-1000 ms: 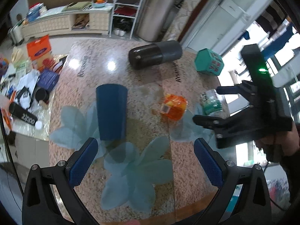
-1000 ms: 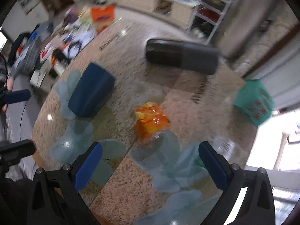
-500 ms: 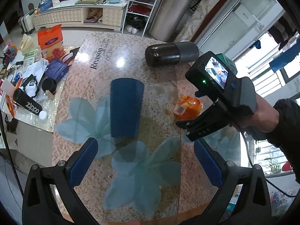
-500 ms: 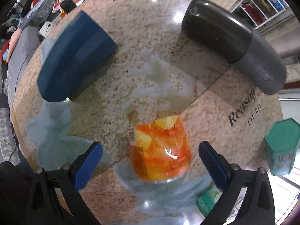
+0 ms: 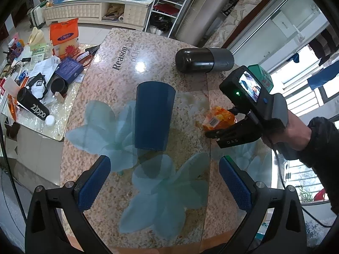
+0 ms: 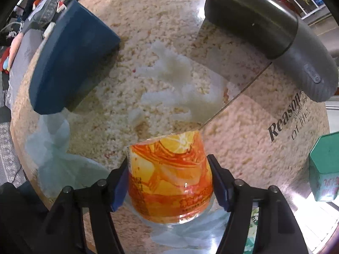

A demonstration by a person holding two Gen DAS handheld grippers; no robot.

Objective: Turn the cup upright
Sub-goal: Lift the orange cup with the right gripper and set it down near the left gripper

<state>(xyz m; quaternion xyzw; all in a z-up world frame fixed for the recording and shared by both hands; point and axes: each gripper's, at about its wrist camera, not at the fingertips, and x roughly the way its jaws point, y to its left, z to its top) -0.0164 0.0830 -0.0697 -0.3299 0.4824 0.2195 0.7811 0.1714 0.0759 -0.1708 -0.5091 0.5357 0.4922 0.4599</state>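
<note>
A small orange printed cup (image 6: 170,177) lies on its side on the speckled table; it also shows in the left wrist view (image 5: 219,118). My right gripper (image 6: 169,187) has closed its blue pads on both sides of this cup, low over the table; in the left wrist view the right gripper (image 5: 231,131) sits at the cup. A dark blue cup (image 5: 153,115) lies on its side in the table's middle, also in the right wrist view (image 6: 70,57). My left gripper (image 5: 163,182) is open and empty, above the table's near part, short of the blue cup.
A black and grey flask (image 5: 204,60) lies on its side at the table's far end. A green hexagonal box (image 6: 325,167) stands at the right edge. A cluttered low side table (image 5: 38,97) stands to the left. The table's near edge (image 5: 148,247) is below my left gripper.
My right gripper has come down onto the orange cup and closed its pads on it. My left gripper has drawn back and risen slightly, still open.
</note>
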